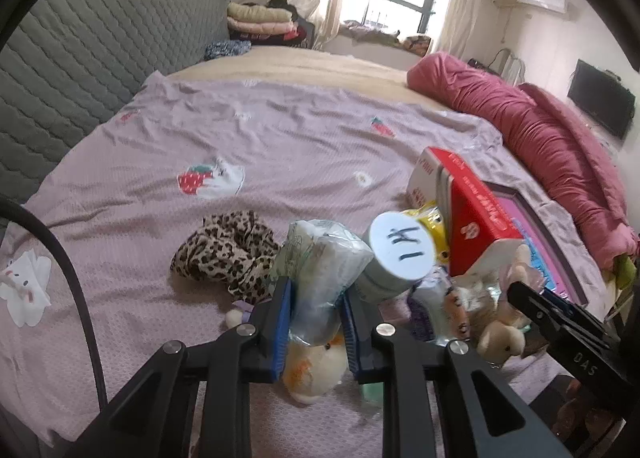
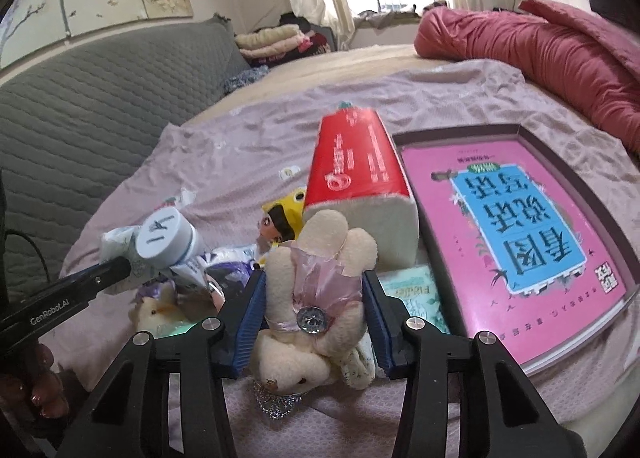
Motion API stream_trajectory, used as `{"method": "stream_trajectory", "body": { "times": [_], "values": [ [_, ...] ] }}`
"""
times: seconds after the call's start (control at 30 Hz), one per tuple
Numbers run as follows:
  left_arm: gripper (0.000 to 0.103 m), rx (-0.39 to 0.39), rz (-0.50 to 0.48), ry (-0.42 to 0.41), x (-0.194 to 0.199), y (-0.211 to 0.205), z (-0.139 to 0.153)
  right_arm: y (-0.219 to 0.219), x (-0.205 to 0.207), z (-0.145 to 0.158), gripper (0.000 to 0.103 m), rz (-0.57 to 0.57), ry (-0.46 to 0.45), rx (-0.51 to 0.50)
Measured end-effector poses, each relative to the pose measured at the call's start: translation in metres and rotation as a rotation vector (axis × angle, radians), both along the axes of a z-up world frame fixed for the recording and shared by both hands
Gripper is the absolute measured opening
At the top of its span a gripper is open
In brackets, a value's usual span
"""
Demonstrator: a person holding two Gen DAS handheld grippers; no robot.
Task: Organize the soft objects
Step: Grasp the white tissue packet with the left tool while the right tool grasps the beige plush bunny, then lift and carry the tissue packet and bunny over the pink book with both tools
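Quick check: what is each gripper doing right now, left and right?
Left gripper: closed on a plastic-wrapped tissue pack.
Right gripper: closed on a cream plush bunny in a pink dress.

The bunny (image 2: 316,298) is fuzzy cream plush with a glossy pink ribbon. At ten o'clock from it, the pack (image 1: 324,258) is crinkly, shiny plastic. The sheet (image 1: 280,146) is matt, wrinkled cloth; the book (image 2: 516,226) cover is glossy.
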State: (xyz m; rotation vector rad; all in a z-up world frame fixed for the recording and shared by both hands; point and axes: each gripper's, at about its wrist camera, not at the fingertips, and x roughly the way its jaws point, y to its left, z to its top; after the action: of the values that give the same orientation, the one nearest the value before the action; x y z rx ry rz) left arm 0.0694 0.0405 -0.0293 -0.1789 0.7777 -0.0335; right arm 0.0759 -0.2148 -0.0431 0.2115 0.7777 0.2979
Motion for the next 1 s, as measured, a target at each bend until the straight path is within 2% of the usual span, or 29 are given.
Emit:
{"method": "stream_trajectory", "body": {
  "times": [0.43, 1.0],
  "values": [
    [0.024, 0.011, -0.026, -0.081, -0.022, -0.016, 0.036, -0.014, -0.012, 0.021, 0.048, -0.016, -0.082, 0.023],
    [0.023, 0.066, -0.149, -0.141, -0.037, -0.089, 0.066, -0.057, -0.030, 0.051, 0.048, -0.143, -0.217, 0.018]
  ]
}}
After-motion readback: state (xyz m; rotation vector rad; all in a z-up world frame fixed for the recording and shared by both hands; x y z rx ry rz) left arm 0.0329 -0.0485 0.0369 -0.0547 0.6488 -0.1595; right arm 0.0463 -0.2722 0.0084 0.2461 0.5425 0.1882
